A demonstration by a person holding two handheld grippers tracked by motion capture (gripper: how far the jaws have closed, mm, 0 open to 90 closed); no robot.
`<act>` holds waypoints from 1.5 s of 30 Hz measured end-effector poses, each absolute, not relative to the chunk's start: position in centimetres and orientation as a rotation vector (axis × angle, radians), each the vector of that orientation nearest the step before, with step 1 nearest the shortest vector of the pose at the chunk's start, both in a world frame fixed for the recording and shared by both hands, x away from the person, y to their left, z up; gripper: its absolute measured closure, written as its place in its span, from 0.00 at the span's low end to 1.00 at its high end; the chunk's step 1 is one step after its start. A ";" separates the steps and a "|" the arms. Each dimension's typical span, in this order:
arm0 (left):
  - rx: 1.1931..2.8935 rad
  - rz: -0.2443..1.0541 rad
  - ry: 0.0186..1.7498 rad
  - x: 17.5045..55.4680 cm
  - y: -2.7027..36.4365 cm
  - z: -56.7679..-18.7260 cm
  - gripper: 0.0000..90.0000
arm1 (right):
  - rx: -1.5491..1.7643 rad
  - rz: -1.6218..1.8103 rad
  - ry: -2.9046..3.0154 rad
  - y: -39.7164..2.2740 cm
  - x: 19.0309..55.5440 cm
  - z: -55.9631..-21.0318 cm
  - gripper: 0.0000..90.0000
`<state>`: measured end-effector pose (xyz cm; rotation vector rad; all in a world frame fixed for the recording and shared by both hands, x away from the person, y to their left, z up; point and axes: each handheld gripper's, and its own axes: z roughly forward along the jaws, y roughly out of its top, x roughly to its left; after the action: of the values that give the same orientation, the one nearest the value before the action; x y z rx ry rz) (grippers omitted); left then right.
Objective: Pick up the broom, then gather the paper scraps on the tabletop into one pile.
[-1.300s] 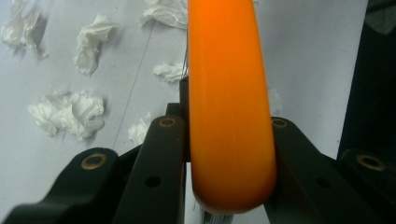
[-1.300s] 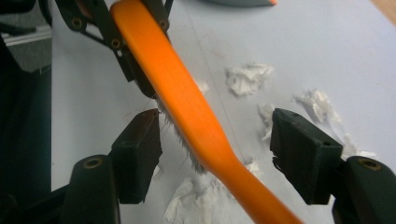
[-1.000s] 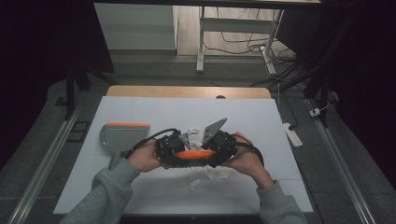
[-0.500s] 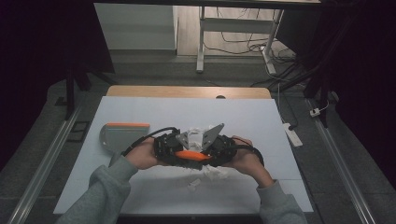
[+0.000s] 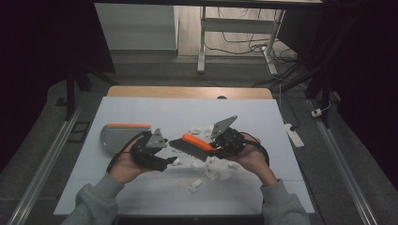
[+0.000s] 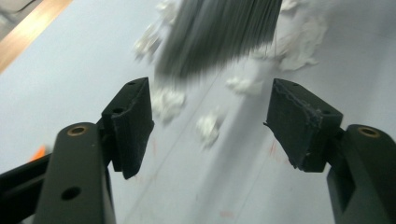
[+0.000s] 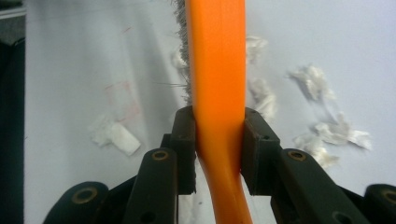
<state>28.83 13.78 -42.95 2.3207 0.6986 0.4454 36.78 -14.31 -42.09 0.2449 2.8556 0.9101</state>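
Over table (image 5: 141, 187) | right hand-held gripper (image 7: 218, 149) clamps brush (image 7: 217, 70) | left hand-held gripper (image 6: 210, 126) gapes above scraps (image 6: 208, 128)

Brush handle (image 7: 217, 70): smooth, glossy orange plastic. Bristles (image 6: 219, 32): fine grey fibres. Scraps (image 7: 114, 135) beside the brush: torn white paper. Table top (image 5: 141, 108): matt, pale.

Lab: floor cables (image 5: 244, 40), rails (image 5: 44, 159)

An orange-backed brush (image 7: 219, 84) with grey bristles sits in the black right tool (image 7: 218, 140), white scraps (image 7: 114, 135) beside it on the pale-blue worktop (image 5: 141, 112).
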 end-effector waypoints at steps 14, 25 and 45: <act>2.094 0.471 0.983 24.7 21.5 -47.2 0.32 | 0.505 0.960 2.705 -17.9 38.3 -41.4 0.77; 2.047 0.459 1.068 24.0 23.4 -49.0 0.31 | 0.663 1.007 2.605 -21.0 39.2 -40.5 0.77; 2.027 0.473 1.082 23.4 24.3 -49.6 0.31 | 0.912 0.708 2.576 -23.7 43.7 -41.0 0.77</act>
<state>23.43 24.28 -49.55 2.0274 1.0824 0.4731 43.73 -23.68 -40.99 0.9118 2.5758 0.7079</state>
